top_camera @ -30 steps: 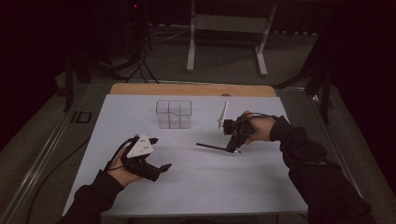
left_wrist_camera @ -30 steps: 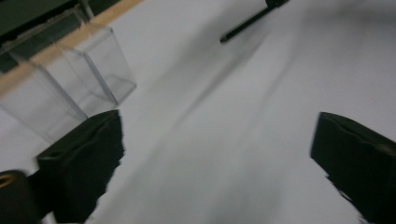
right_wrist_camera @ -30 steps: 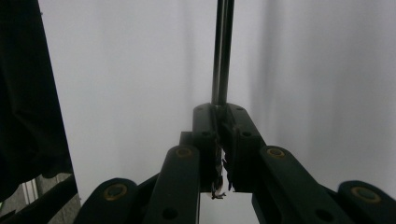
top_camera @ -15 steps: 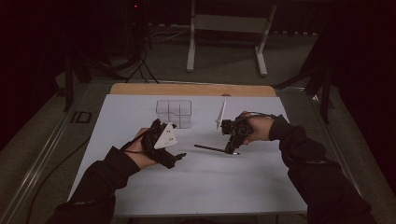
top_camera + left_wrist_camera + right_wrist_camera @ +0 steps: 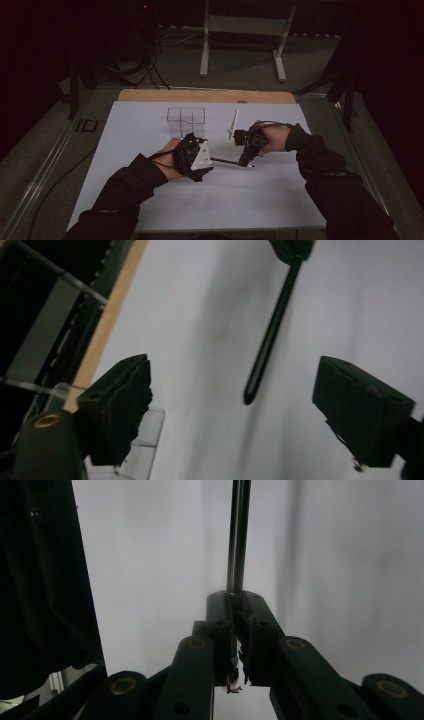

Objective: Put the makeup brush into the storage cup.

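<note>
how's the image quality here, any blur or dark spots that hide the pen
High view: dim, the surround nearly black; the pen is a thin dark line on the white table sheet. Left gripper view: soft and slightly smeared, the jaws out of focus, the pen readable. Right gripper view: the pen sharp at the jaws, a dark sleeve shading the left.

1. Black pen [image 5: 227,161]: thin, long, dark rod, roughly level just above white table sheet.
2. One end clamped in my right gripper [image 5: 246,161]; free tip points toward my left one.
</note>
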Motion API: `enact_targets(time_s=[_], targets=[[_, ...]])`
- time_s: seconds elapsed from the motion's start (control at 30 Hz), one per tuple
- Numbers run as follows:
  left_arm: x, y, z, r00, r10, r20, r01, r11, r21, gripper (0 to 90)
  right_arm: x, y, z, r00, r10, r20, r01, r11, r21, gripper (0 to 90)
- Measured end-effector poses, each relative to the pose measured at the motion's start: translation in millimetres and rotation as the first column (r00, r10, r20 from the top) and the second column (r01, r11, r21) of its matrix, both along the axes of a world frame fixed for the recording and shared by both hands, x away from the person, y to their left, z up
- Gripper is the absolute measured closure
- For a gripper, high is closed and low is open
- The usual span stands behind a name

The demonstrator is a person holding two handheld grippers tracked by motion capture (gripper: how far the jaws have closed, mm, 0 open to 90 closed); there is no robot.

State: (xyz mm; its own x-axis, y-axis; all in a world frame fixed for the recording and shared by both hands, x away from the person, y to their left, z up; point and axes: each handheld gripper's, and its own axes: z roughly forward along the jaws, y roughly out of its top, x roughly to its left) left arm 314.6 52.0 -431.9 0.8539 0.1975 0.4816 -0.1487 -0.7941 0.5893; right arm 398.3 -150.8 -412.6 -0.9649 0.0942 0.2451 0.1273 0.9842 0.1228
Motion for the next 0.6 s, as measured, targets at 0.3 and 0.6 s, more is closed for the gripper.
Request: enact_targets(time_s=[0.3,0.6], targets=[[-4.7,-15.9,-7.9,0.9984,-0.04,0.04,0.039,0.9987,0.032,28.6,1.3,2.4,-1.7,0.9996,-0.013,-0.023,0.013,0.9999,-0.002,83.5],[-6.3,-28.3,-9.8,0.9885,-0.111,0.102,0.094,0.9835,0.154,43.8,4.1,4.3,-4.1,0.9973,-0.047,-0.056,0.047,0.9988,-0.017,83.5]])
